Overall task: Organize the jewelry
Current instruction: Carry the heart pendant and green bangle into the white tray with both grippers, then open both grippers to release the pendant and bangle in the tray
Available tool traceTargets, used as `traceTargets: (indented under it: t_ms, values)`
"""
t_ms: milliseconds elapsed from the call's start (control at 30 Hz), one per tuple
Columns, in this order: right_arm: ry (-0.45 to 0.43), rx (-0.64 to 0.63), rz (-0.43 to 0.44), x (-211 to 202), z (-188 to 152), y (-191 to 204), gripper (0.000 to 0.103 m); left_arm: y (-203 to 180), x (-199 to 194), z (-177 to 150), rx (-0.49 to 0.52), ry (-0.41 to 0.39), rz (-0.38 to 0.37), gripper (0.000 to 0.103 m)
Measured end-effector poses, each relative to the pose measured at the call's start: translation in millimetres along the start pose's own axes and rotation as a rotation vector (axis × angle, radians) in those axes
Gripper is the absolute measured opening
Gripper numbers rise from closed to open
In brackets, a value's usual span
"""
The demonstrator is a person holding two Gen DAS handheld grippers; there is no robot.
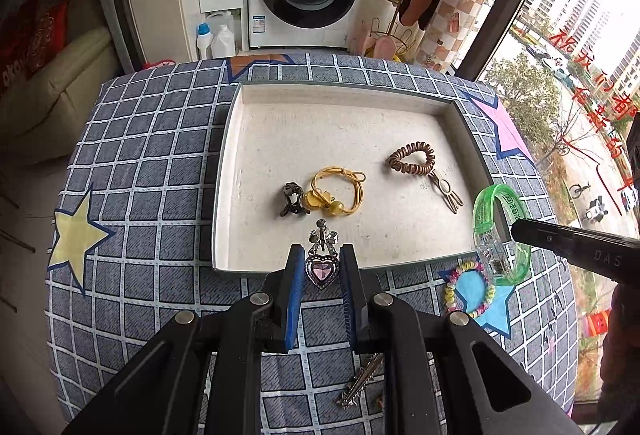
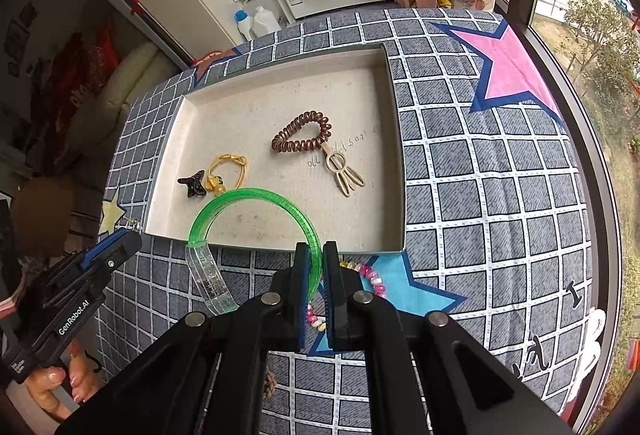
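While clamped, left hand-held gripper holds heart brooch, right hand-held gripper pinches green bangle.

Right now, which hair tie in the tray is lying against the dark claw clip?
The yellow hair tie: its beaded end lies against the dark claw clip. The brown coil hair tie lies apart, farther right in the tray.

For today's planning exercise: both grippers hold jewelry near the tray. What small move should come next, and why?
Probably carry each piece forward over the tray and release. The left gripper holds the heart pendant at the tray's near rim; the right gripper grips the green bangle, also at that rim. Other pieces already lie inside.
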State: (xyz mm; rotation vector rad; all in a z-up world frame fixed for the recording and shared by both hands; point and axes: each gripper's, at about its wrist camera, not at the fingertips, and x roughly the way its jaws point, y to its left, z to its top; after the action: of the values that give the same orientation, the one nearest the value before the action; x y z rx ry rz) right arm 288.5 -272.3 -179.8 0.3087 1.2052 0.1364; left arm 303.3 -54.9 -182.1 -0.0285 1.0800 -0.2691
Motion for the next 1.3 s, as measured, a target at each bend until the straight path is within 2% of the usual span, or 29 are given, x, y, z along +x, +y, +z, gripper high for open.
traceTargets:
  t_ms: [233,567,800,1000,1300]
  values:
    - [0.028,-0.025,-0.02,29.1,25.8,-2.1,0.007,-7.8,34.3,12.2,0.023,0.046,0.017,0.03]
    - [0.115,-0.051,-0.044,68.9,40.4,-9.6,0.007,-18.1,74.1,18.6,0.069,0.139,0.025,0.03]
    - [0.116,-0.069,-0.094,83.7,52.7,-12.4,0.007,-16.3,91.6,27.1,0.054,0.142,0.063,0.03]
    - [0.083,-0.087,-0.122,86.9,64.4,-14.5,0.007,-13.7,99.5,34.7,0.03,0.119,0.098,0.03]
    - [0.073,-0.097,-0.126,89.6,73.3,-11.3,0.008,-20.6,99.2,37.1,0.079,0.105,0.152,0.03]
